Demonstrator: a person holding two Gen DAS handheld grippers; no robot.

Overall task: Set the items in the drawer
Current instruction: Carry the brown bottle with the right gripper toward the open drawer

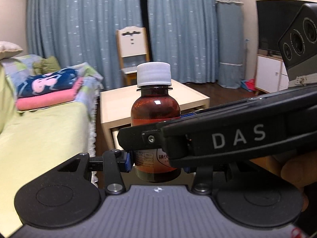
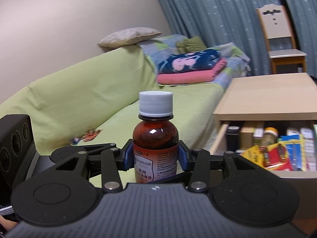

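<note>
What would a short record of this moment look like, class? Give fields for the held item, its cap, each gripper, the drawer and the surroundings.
held item: brown iodophor bottle, upright, in the air
cap: white ribbed cap, on
right gripper: right gripper, blue pads against both sides of the bottle's label
left gripper: left gripper, closed on the lower bottle, partly hidden by the right gripper
drawer: open drawer, crowded with boxes and packets
surroundings: green sofa, folded blankets, wooden chair, blue curtains
</note>
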